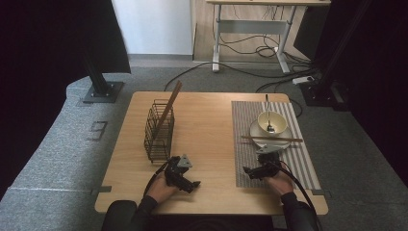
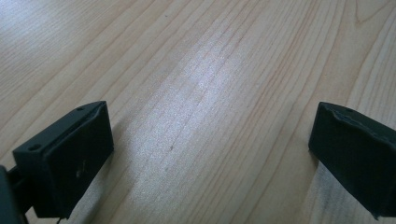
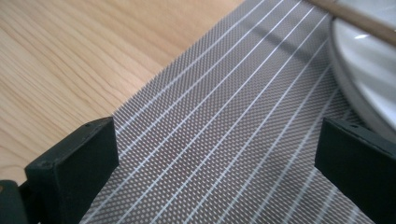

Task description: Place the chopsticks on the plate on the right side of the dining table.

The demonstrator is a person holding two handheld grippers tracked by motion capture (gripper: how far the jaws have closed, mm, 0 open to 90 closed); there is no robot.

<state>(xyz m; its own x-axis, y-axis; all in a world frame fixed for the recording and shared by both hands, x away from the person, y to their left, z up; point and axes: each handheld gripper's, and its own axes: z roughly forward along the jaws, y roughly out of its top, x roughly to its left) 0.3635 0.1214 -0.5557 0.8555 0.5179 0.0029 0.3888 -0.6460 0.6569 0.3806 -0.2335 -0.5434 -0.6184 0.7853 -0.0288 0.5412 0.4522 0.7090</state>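
Both hand-held grippers are resting spread and empty: the left hand-held gripper (image 1: 185, 179) on the bare pale wooden worktop (image 1: 207, 125) near a black wire basket (image 1: 159, 131), the right hand-held gripper (image 1: 257, 171) over the grey striped placemat (image 3: 224, 140), just beside the white round plate (image 3: 369, 79) carrying brown wooden chopsticks (image 1: 272, 139) and a cream bowl (image 1: 272, 121).

Open tabletop (image 1: 207, 125) between wire basket (image 1: 159, 131) and plate (image 1: 269, 137); chopstick (image 1: 272, 139) probably bars the plate.
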